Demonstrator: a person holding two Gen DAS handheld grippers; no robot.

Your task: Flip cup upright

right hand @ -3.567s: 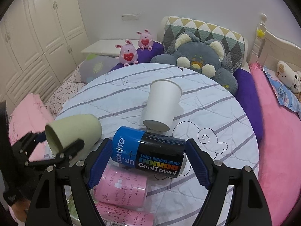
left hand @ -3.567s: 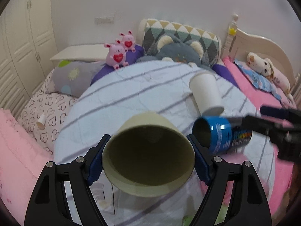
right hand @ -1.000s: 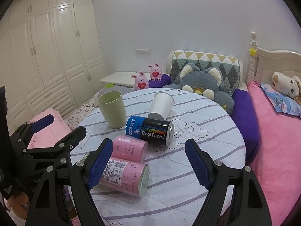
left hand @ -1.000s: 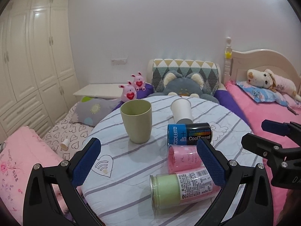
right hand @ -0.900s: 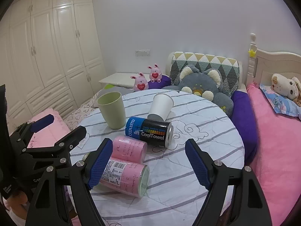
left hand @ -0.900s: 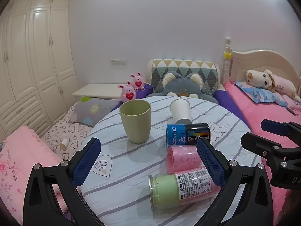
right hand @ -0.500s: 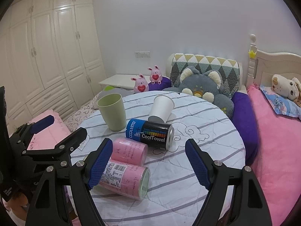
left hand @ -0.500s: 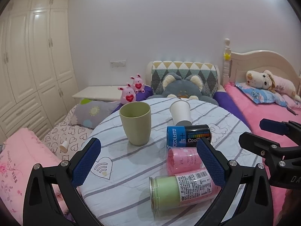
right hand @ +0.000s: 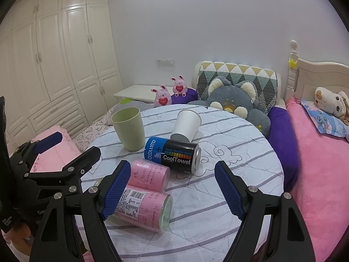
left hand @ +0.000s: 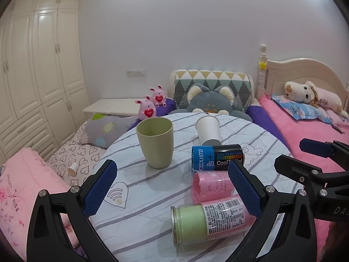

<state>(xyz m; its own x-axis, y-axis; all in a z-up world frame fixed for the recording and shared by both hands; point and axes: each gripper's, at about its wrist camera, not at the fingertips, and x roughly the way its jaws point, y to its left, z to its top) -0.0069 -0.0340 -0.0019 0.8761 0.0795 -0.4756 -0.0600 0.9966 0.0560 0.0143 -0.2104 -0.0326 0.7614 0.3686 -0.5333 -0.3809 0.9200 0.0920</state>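
Note:
A pale green cup [left hand: 155, 142] stands upright, mouth up, on the round striped table [left hand: 139, 183]; it also shows in the right wrist view [right hand: 129, 131]. A white paper cup [left hand: 208, 131] lies on its side behind it, also in the right wrist view [right hand: 186, 127]. My left gripper [left hand: 172, 187] is open and empty, well back from the green cup. My right gripper [right hand: 172, 190] is open and empty, back from the cans, and shows at the right of the left wrist view [left hand: 314, 159].
A blue and black CoolTowel can [right hand: 172, 154], a pink roll [right hand: 150, 175] and a pink-labelled jar [right hand: 141, 207] lie on the table's near side. A grey plush cushion [right hand: 235, 102] sits beyond the table, a pink bed [right hand: 322, 174] to the right, white wardrobes [right hand: 54, 65] to the left.
Earlier my left gripper was shut on the green cup, held on its side; now the cup stands upright on the table and both grippers have pulled back. In the last second hardly anything moves.

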